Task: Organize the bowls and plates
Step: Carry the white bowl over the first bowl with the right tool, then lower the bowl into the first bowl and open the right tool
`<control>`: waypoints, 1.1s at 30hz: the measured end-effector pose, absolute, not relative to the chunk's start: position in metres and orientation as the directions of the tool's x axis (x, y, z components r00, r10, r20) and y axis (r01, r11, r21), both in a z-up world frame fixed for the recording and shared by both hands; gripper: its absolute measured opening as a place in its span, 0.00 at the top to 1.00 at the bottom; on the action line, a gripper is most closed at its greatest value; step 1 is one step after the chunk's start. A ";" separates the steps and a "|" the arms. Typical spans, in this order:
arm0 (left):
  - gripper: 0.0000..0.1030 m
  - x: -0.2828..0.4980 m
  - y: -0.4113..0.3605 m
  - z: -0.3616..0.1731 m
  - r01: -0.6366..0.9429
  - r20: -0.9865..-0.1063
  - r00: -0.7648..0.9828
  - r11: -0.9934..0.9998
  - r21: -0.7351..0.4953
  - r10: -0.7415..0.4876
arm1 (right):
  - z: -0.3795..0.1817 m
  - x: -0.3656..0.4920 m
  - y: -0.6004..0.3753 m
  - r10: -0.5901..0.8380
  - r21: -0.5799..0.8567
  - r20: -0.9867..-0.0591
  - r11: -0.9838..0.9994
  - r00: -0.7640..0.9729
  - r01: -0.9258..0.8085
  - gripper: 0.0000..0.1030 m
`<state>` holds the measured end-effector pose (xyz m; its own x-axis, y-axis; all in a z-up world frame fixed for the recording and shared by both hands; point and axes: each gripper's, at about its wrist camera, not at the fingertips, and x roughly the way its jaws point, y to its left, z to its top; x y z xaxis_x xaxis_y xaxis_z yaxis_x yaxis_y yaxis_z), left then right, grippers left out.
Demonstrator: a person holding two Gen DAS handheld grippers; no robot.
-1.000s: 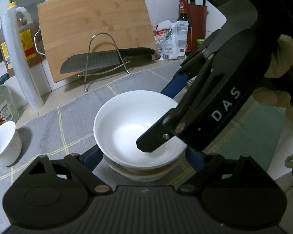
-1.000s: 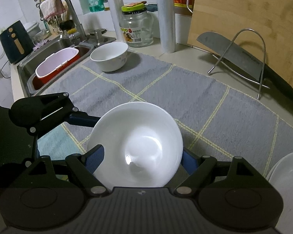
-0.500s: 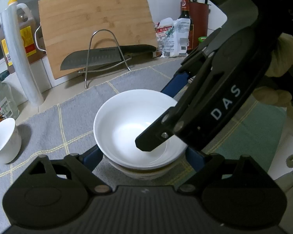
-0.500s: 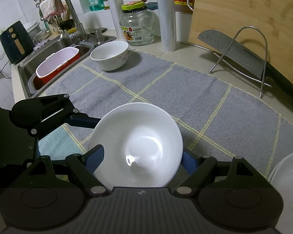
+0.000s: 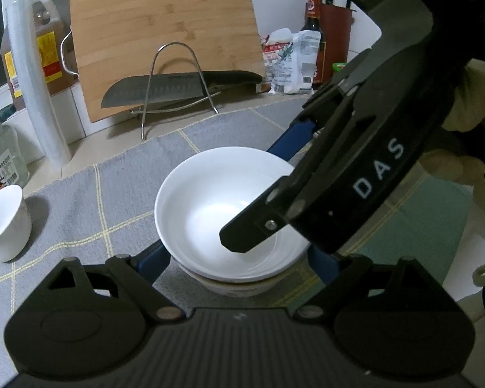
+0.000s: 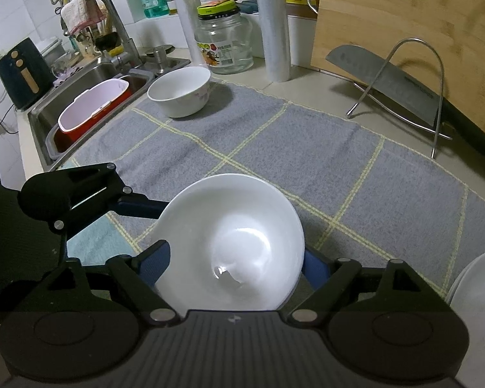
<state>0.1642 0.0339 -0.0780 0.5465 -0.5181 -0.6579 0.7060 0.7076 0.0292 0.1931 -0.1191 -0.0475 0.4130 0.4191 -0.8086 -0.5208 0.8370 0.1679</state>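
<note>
Both grippers are straddling the white bowl (image 5: 223, 207), which is sitting nested on another bowl (image 5: 239, 286) on the grey mat (image 6: 307, 148). The left gripper (image 5: 239, 258) and the right gripper (image 6: 232, 262) are opening their jaws, pads flanking the rim at 3 and 9 o'clock. A second bowl (image 6: 179, 95) is waiting at 11 o'clock of the right gripper.

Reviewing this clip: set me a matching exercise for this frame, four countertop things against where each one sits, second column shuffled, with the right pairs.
Things:
1. top white bowl
2. knife
3. glass jar
4. pink-and-red tub

Places:
A. in the sink
B. nested on another bowl on the grey mat
C. on the bare counter beyond the mat, beside a roll of plastic film
D. lying across the wire stand in front of the cutting board

Pairs: 1-B, 2-D, 3-C, 4-A
</note>
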 end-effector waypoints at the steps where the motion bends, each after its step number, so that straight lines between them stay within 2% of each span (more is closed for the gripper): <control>1: 0.11 0.164 0.034 -0.078 0.707 -0.659 0.546 0.706 0.032 -0.517 | -0.048 0.193 -0.119 0.420 0.169 -0.809 0.836 0.411 -0.522 0.12; 11: 0.11 0.160 0.037 -0.078 0.718 -0.659 0.545 0.695 0.047 -0.518 | -0.049 0.188 -0.123 0.438 0.198 -0.810 0.831 0.391 -0.520 0.08; 33: 0.10 0.155 0.042 -0.066 0.733 -0.618 0.547 0.680 0.028 -0.564 | -0.046 0.181 -0.127 0.448 0.220 -0.809 0.832 0.380 -0.510 0.08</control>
<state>0.1550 0.0421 -0.0665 0.5471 -0.5645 -0.6181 0.7330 0.6796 0.0281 0.1806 -0.1268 -0.0463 0.3804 0.4477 -0.8093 -0.5098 0.8316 0.2204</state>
